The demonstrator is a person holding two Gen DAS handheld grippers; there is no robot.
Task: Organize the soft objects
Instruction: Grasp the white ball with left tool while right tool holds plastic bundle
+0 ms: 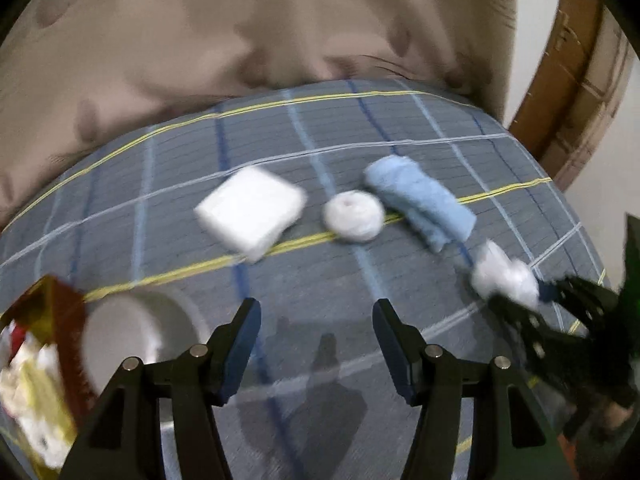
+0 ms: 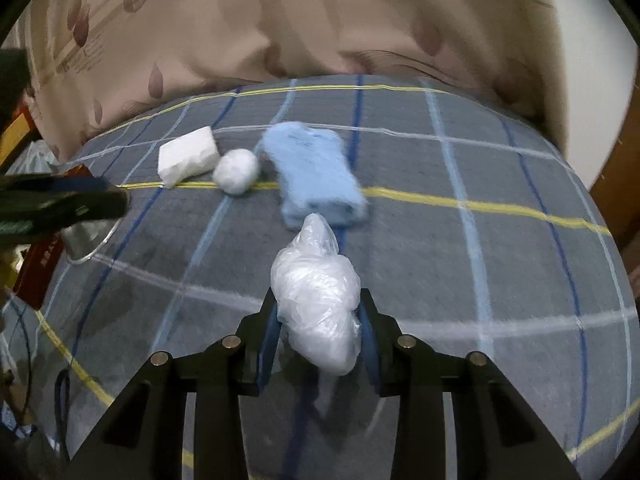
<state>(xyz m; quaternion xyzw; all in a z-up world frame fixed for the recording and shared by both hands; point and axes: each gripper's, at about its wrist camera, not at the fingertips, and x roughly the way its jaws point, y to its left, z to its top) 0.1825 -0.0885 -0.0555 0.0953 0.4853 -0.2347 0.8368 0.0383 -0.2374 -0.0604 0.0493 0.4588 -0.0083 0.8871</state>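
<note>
Right gripper [image 2: 318, 320] pinching the plastic bag wad [image 2: 320, 304], left gripper [image 1: 316, 344] wide open and empty, so next it probably lifts toward the container [image 1: 132, 328].

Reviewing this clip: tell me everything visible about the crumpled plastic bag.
The crumpled plastic bag is translucent white, thin, glossy film bunched into a lumpy wad with a pointed tail sticking up toward the blue towel. It sits between the right gripper pads, which press its sides, above the plaid bedcover. The left wrist view shows it blurred at the right.
</note>
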